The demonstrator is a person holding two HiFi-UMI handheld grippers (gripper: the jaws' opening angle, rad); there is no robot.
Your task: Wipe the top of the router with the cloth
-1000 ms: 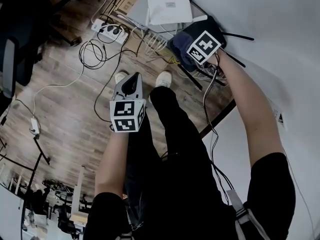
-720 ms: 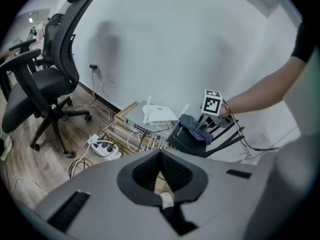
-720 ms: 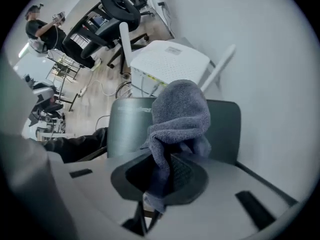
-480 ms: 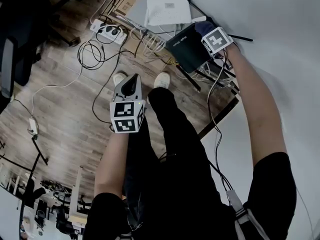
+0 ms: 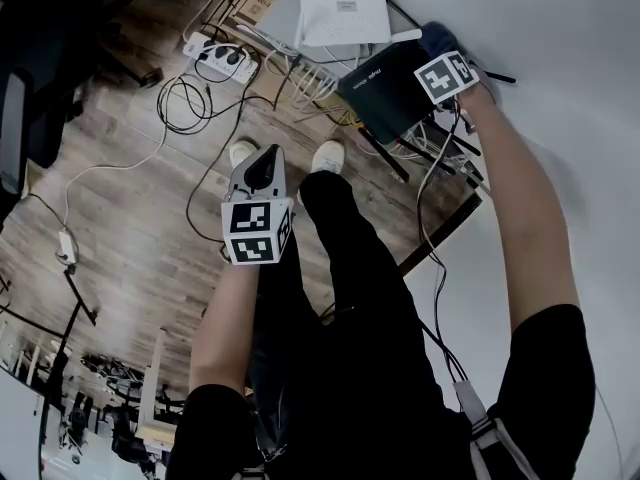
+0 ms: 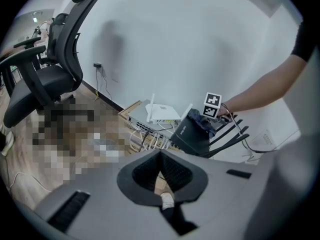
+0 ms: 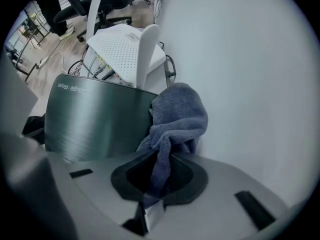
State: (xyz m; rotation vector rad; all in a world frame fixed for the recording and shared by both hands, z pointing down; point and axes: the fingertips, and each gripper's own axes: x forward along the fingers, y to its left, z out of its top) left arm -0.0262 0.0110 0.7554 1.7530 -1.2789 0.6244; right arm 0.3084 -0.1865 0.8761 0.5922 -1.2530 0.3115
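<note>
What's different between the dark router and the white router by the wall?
Colour: the dark router has a smooth, glossy top; the white router has a matt top dotted with small holes. Antennas: the dark router's are thin black rods, the white router's are broad white blades. State: the cloth, held by the right gripper, lies against the dark router's edge; no cloth touches the white router. Both sit beside the wall among cables.

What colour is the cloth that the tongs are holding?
Blue-grey. The cloth shows best in the right gripper view.

head view looking steeply down, all views sharing router (image 5: 392,88)
</note>
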